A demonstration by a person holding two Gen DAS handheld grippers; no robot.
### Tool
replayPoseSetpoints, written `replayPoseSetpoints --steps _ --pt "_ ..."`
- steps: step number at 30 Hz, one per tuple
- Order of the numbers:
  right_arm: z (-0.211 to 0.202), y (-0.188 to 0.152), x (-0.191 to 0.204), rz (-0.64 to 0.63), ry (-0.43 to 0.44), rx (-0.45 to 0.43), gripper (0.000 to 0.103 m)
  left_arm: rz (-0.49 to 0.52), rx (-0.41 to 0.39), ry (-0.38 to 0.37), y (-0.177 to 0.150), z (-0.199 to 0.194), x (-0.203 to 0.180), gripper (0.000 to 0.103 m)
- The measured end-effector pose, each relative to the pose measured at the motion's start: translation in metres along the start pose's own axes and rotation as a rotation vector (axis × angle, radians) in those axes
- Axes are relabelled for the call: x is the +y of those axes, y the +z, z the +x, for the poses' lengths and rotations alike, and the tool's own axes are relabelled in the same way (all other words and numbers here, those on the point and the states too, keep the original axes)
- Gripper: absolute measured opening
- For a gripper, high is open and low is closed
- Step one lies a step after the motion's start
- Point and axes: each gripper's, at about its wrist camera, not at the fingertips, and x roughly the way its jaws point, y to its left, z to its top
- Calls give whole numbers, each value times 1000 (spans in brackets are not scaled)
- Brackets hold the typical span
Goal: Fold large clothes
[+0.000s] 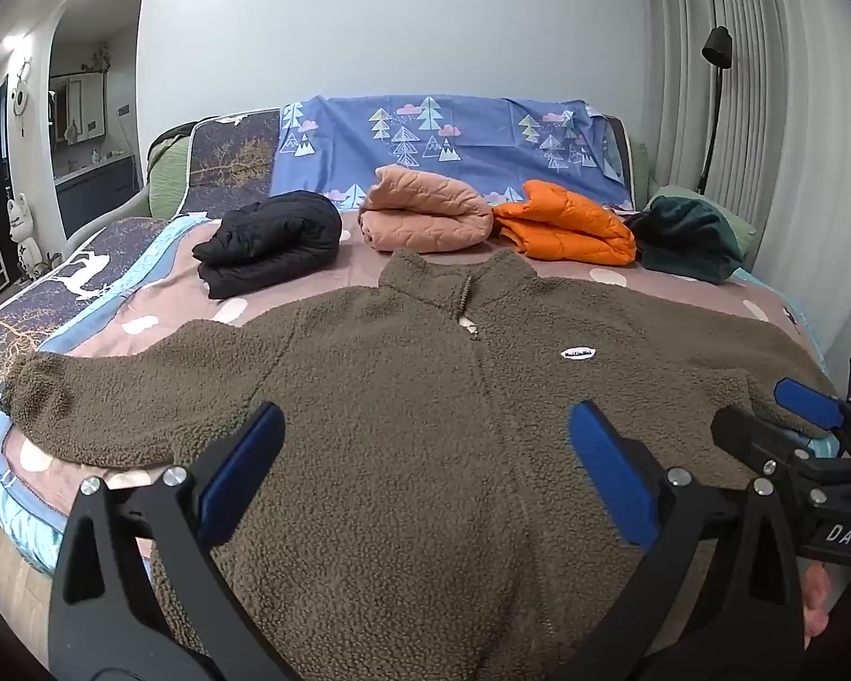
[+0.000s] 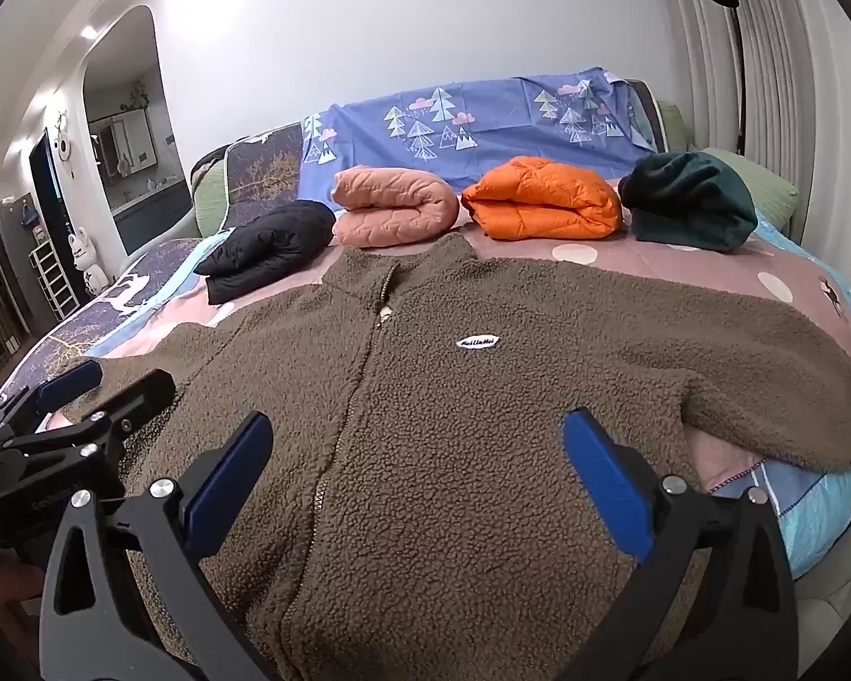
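Note:
A large brown fleece jacket [image 1: 403,397] lies flat and front up on the bed, zipped, sleeves spread to both sides; it also shows in the right wrist view [image 2: 482,397]. My left gripper [image 1: 425,420] is open and empty, hovering over the jacket's lower left body. My right gripper [image 2: 420,425] is open and empty over the lower right body. The right gripper also shows at the right edge of the left wrist view [image 1: 766,408], and the left gripper at the left edge of the right wrist view [image 2: 119,380]. A white oval label [image 2: 478,342] sits on the chest.
Folded garments line the far side of the bed: black [image 1: 272,238], pink quilted [image 1: 425,215], orange puffer [image 1: 567,227], dark green [image 1: 686,238]. A blue tree-print sheet [image 1: 454,130] covers the headboard. A floor lamp [image 1: 716,51] stands at right. The bed's pink spotted cover [image 2: 737,278] shows around the jacket.

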Motion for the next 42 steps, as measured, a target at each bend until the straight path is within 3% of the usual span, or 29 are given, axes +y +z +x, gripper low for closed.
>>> replayPoseSetpoints --steps 35,39,42 --pt "4 -3 -2 23 5 -6 102 -17 11 -48 -2 2 0 101" --pt "5 -4 -4 31 12 1 102 -32 -4 -47 -2 2 10 101" --pt "6 -4 -6 28 11 8 102 -57 -31 -2 0 0 33 101"
